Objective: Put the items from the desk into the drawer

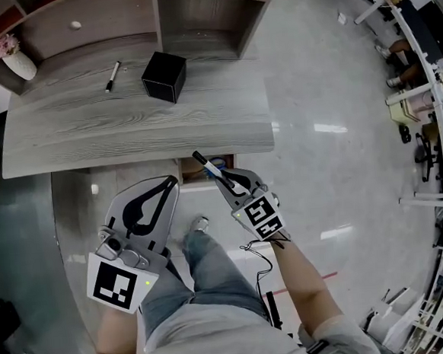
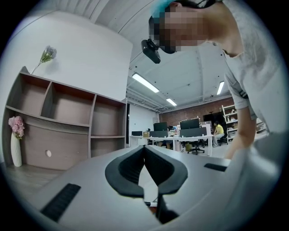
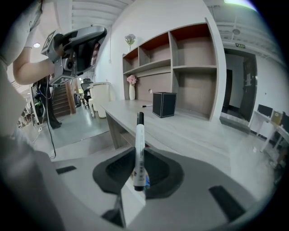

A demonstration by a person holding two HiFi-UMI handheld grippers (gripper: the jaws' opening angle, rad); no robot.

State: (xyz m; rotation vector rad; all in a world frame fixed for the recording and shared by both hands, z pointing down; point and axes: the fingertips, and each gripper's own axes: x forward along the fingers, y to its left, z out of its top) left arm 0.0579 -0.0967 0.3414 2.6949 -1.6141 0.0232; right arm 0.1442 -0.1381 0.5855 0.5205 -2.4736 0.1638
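Note:
My right gripper [image 1: 223,177] is shut on a white marker [image 1: 208,166] with a black cap, just off the front edge of the grey wooden desk [image 1: 66,139]. In the right gripper view the marker [image 3: 139,144] stands upright between the jaws of that gripper [image 3: 138,159]. A second marker [image 1: 112,76] and a black cube box [image 1: 164,76] lie on the desk. What looks like an open drawer [image 1: 190,172] shows under the desk edge, below the held marker. My left gripper [image 1: 169,184] hangs shut and empty in front of the desk, its jaws [image 2: 144,151] touching.
A white vase with pink flowers [image 1: 15,59] stands at the desk's back left, under open shelves [image 1: 102,17]. A person's legs and shoe [image 1: 199,226] are below the grippers. Office desks and chairs [image 1: 420,80] line the far right, across a glossy floor.

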